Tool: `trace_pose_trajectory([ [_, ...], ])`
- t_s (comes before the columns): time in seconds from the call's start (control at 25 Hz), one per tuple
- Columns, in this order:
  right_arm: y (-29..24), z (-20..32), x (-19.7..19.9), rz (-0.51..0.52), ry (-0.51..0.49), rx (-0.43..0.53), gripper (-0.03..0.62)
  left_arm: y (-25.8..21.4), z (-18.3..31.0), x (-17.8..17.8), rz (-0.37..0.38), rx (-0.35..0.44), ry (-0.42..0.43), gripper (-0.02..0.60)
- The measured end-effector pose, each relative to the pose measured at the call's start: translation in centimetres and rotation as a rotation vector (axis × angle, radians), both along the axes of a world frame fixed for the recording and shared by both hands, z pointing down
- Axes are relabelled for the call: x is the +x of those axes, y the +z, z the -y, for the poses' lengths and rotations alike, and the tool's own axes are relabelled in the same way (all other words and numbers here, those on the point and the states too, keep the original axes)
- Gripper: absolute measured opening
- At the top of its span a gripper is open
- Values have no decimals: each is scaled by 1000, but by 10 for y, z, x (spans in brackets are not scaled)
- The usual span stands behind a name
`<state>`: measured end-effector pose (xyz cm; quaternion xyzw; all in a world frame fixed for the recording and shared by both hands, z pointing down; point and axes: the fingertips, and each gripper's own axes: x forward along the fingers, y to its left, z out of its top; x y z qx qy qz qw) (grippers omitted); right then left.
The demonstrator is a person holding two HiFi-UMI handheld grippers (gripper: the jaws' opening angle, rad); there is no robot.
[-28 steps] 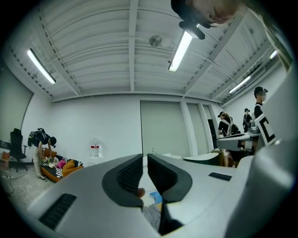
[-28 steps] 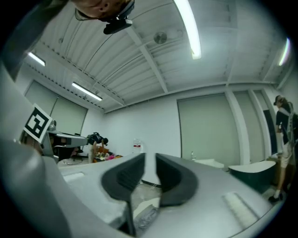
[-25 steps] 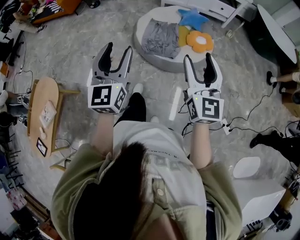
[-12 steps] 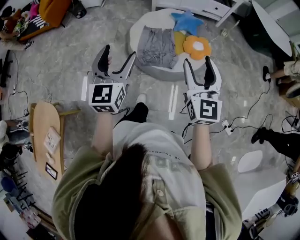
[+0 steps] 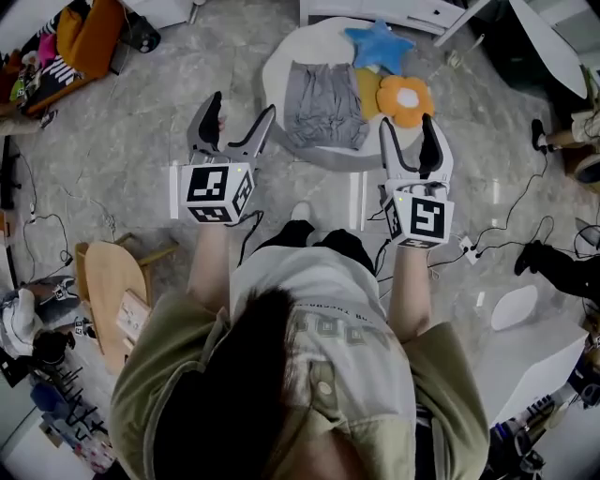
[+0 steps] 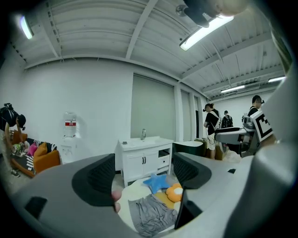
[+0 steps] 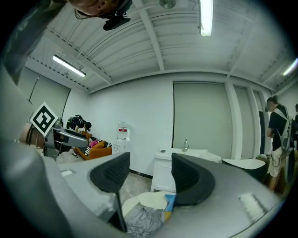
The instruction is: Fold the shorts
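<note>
Head view: the grey shorts [image 5: 323,117] are spread on the round white cushion [image 5: 277,67], well ahead of the person. I'd get in close and low first, then pinch two corners evenly.

Left gripper view: the left gripper [image 6: 144,174] has just been opening its jaws. They're wide now, with nothing between them.

Right gripper view: the right gripper [image 7: 149,175] is parted too and holds nothing. The shorts are ahead, lower down.

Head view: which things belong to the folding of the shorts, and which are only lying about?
For the job:
- shorts, spread flat
- white pad under them

Lying about:
- star cushion and flower cushion, on the same pad beside the shorts
- wooden stool on the floor
- white cabinet behind the pad
</note>
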<state>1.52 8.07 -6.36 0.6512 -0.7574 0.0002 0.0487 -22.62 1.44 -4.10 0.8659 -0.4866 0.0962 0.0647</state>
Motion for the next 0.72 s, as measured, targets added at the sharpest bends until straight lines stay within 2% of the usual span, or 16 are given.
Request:
trace_pose_trajectory([
  [0.36, 53, 45, 37, -12, 13, -124, 270, 60, 37, 15, 32, -142, 17, 434],
  [0.72, 105, 109, 100, 33, -77, -234, 271, 106, 90, 72, 88, -229, -59, 454],
])
